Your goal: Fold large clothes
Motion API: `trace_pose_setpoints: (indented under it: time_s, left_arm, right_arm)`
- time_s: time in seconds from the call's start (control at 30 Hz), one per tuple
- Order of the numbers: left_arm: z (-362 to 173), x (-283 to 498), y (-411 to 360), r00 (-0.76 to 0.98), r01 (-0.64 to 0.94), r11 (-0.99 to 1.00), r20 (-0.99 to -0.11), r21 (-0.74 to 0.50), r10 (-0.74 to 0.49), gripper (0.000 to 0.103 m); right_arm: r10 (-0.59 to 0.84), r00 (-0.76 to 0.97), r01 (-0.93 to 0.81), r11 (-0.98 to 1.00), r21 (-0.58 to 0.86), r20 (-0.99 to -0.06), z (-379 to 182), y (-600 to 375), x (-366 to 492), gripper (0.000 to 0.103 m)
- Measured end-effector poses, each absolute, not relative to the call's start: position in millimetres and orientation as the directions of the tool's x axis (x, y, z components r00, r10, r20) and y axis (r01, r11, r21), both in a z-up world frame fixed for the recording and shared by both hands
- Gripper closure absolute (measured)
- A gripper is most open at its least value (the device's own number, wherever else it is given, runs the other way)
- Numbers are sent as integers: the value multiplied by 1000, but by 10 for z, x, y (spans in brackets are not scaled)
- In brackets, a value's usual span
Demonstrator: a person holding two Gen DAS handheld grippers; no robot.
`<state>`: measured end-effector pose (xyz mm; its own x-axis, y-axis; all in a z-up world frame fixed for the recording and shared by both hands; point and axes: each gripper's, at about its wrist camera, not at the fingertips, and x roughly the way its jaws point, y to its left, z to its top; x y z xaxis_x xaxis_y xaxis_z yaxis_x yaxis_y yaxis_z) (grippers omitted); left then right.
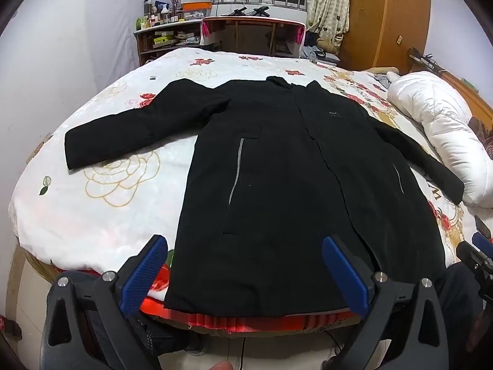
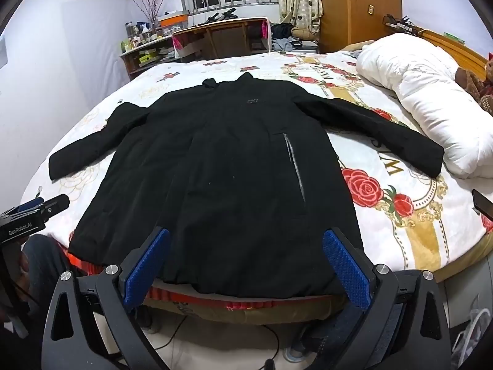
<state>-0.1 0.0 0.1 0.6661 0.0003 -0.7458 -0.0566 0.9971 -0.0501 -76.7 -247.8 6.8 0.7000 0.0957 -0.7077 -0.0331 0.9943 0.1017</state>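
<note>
A long black coat [image 1: 277, 185] lies flat, front up, on the bed, collar far, hem at the near edge, both sleeves spread out to the sides. It also shows in the right wrist view [image 2: 231, 178]. My left gripper [image 1: 245, 246] is open and empty, held just in front of the hem's left part. My right gripper [image 2: 246, 240] is open and empty, in front of the hem's right part. Neither touches the coat. The left gripper shows at the left edge of the right wrist view [image 2: 34, 212]; the right gripper at the right edge of the left wrist view [image 1: 480, 252].
The bed has a white blanket [image 1: 107, 209] with roses. A rolled white duvet [image 2: 425, 98] lies right of the coat, near the right sleeve's cuff. A dark phone-like object [image 2: 483, 203] lies at the bed's right. A desk [image 1: 252, 35] and shelves stand beyond the bed.
</note>
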Motion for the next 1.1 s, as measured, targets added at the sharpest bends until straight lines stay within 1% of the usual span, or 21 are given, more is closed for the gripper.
trace_pose_setpoints:
  time_s: [1.1]
  left_arm:
    - [-34,14,-68,656,-42,998,-755,-46,-7,1]
  right_arm:
    - [91,691,-35,995,93,-717,84,-2483,-647,4]
